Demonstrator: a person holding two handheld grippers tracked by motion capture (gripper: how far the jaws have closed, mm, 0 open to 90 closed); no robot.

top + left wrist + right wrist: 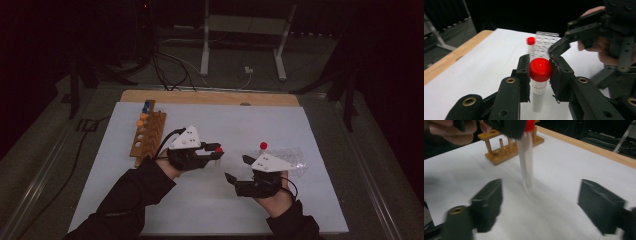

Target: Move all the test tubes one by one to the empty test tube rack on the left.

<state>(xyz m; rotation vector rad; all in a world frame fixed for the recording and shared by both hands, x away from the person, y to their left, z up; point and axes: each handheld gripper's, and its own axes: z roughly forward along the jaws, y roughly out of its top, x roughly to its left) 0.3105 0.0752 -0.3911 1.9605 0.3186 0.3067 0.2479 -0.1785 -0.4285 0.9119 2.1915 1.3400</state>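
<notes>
Left gripper [540,75]: clamped on a clear tube with a red cap [540,72], pads pressing just under the cap from both sides. Tube upright, hanging below the jaws, lower end clear of the white table sheet [481,65]. Printed lettering on the tube wall, too small to read. In the high view, same gripper [217,150] above the middle of the sheet, red cap showing at the jaw tips, person's left hand [172,162] behind it.

Right gripper [540,202]: released, jaws spread wide, nothing between the pads. Held tube seen beyond the jaws in the right gripper view, blurred, tapering to a point just above the sheet. In the high view, right gripper [237,170] near the left one, slightly nearer the person, jaws pointing toward the left gripper, right hand [275,197] behind it.

Second red-capped tube [263,146]: upright at the near-left corner of a clear plastic rack [292,157], right of centre on the sheet. Same tube [530,43] and rack [545,45] visible past the left jaws.

Wooden rack [147,132]: at the left side of the sheet, well apart from both grippers, blue-capped and orange-capped tubes [144,114] standing in its far holes, near holes open. Table edge in bare wood [210,96] beyond the sheet.
</notes>
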